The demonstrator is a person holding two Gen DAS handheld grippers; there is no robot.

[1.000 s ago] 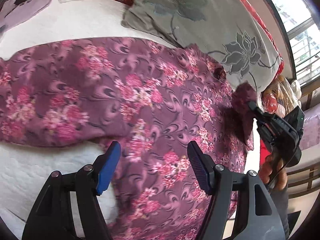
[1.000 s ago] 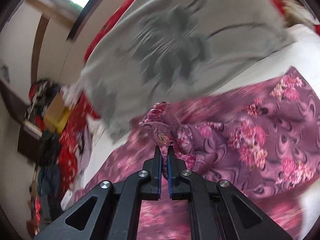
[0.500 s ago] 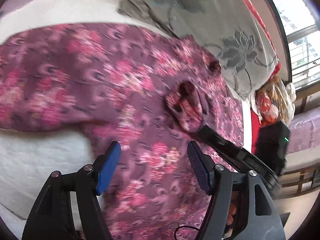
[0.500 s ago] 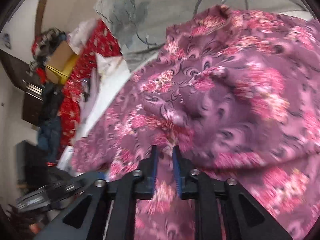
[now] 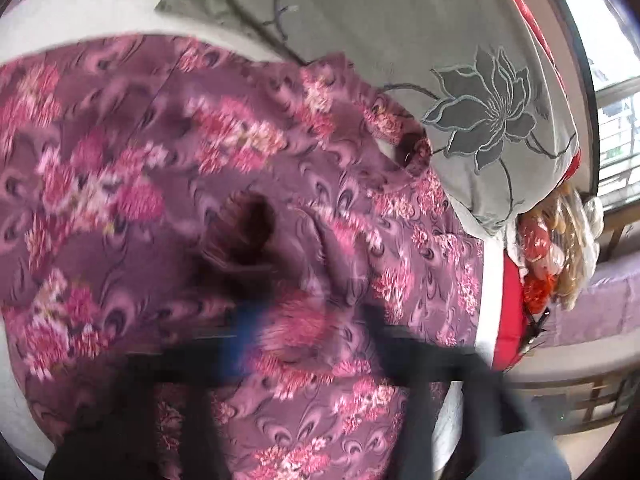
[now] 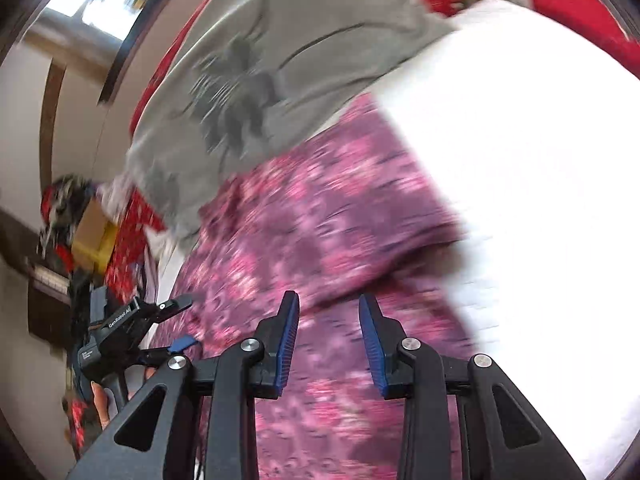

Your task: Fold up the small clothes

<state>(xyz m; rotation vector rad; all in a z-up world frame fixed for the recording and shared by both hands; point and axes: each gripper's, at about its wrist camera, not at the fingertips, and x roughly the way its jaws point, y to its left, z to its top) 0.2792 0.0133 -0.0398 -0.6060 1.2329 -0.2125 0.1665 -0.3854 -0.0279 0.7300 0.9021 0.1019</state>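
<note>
A purple garment with pink flowers (image 5: pixel 280 184) lies spread on the white bed (image 5: pixel 80 12); it also shows in the right wrist view (image 6: pixel 320 216). One sleeve lies folded onto its middle, the cuff opening (image 5: pixel 244 232) facing me. My left gripper (image 5: pixel 308 332) is blurred by motion, its jaws apart over the garment's lower part. It also shows in the right wrist view (image 6: pixel 176 324), open. My right gripper (image 6: pixel 328 340) is open and empty just above the garment.
A grey pillow with a dark flower print (image 5: pixel 460 92) lies at the garment's far edge, also in the right wrist view (image 6: pixel 256 72). A red cover (image 5: pixel 510 312), plastic bags (image 5: pixel 560 240) and a wooden bench (image 5: pixel 580 392) stand right of the bed.
My right gripper carried the sleeve onto the garment's middle, opened, let it go and drew back. My left gripper moved, blurring its view.
</note>
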